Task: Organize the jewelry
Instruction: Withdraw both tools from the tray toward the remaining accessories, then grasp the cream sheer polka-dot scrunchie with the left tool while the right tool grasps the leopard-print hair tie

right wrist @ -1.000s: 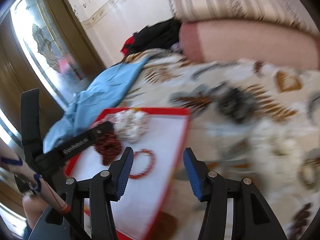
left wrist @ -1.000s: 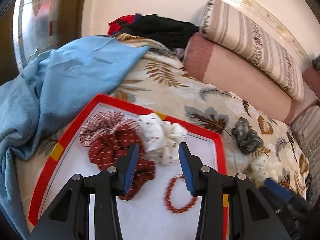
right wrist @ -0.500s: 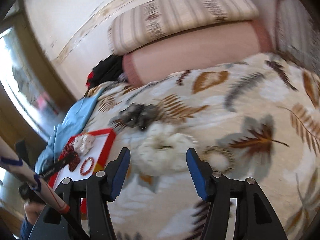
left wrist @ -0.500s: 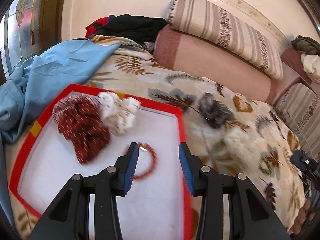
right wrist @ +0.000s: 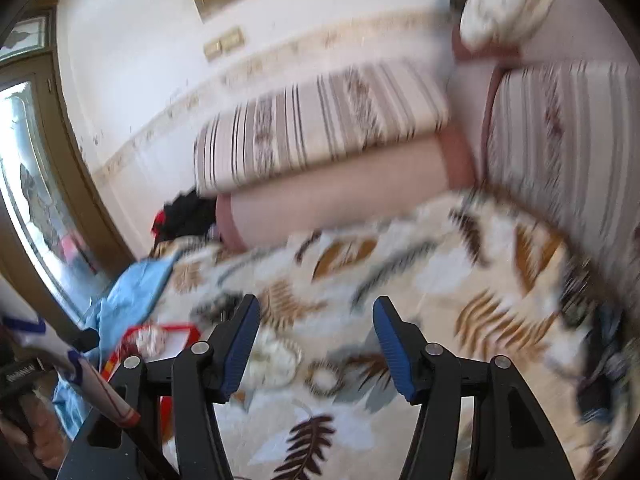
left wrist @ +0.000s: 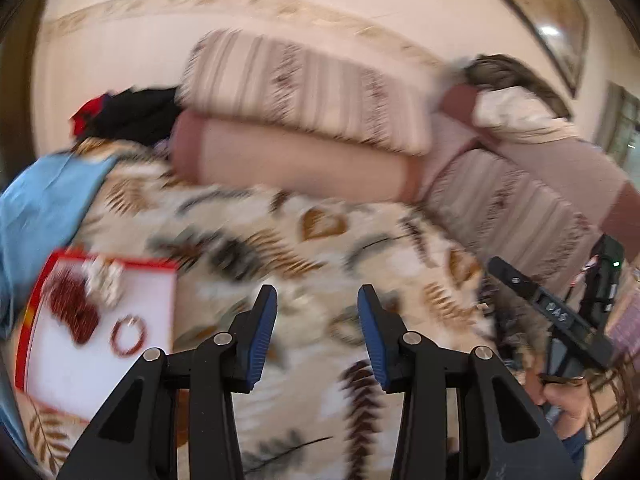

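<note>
**Jewelry sits on the tray while both grippers hang empty above the bedspread**

Red beaded bracelet (left wrist: 127, 335), a small ring of beads, lies on the white floor of the red-rimmed rectangular tray (left wrist: 24, 354), at about eight o'clock in the left wrist view. Just beside it, toward eleven o'clock, lie a dark red dotted fabric scrunchie (left wrist: 74, 312) and a white ruffled scrunchie (left wrist: 105, 280). The tray rests on the cream leaf-patterned bedspread (left wrist: 320, 248).

Left gripper (left wrist: 317, 334): its blue-padded fingers (left wrist: 262, 332) stand moderately apart, with nothing between them and nothing touched; only bedspread shows in the gap. It points down at a slant over the bed, well to the three o'clock side of the tray.

Right gripper (right wrist: 317, 350): its jaws are opening, spread wider than the left pair, empty, with blurred bedspread between them. It also tilts downward over the bed. In its view the tray (right wrist: 182, 326) shows at nine o'clock, partly hidden behind its left finger. A white ruffled object (right wrist: 276, 354) lies on the bedspread just beside that finger's pad (right wrist: 240, 350); blur hides whether they touch.

A hand (left wrist: 566, 396) grips the right tool's handle at four o'clock in the left view.
</note>
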Action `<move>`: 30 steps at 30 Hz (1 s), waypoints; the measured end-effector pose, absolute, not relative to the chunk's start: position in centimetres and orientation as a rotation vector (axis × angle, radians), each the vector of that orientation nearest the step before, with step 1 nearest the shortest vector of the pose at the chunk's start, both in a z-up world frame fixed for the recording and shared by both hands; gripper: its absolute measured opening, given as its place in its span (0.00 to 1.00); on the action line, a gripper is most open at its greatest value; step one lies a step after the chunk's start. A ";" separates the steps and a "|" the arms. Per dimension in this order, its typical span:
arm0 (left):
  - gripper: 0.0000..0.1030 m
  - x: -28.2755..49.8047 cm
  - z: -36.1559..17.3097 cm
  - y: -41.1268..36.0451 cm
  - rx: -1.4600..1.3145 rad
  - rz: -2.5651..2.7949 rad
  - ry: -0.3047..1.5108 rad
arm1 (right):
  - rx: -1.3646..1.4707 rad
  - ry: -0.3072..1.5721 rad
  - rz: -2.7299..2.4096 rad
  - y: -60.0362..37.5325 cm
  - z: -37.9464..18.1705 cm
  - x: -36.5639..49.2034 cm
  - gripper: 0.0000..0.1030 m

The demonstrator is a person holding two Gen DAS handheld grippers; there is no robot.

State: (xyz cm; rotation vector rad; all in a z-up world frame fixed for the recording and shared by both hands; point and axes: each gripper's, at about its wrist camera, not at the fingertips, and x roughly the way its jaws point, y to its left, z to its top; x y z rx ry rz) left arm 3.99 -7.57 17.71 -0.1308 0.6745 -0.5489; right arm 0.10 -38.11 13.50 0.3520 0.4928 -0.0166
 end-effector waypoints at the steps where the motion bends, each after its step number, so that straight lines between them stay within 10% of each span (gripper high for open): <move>1: 0.44 3.9 19.1 -8.1 -0.141 -0.582 0.658 | 0.357 0.455 -0.028 -38.6 15.0 -0.6 0.65; 5: 0.57 4.1 21.1 -9.6 -0.115 -0.582 0.601 | 0.421 0.354 -0.045 -39.6 18.2 -1.6 0.76; 18: 0.57 12.3 2.8 -7.7 -0.143 -0.402 0.954 | 0.612 0.806 -0.033 -39.0 -0.1 9.2 0.68; 30: 0.46 20.1 -5.0 -14.2 -0.037 -0.348 1.091 | 0.599 0.823 -0.069 -39.8 -1.1 10.3 0.68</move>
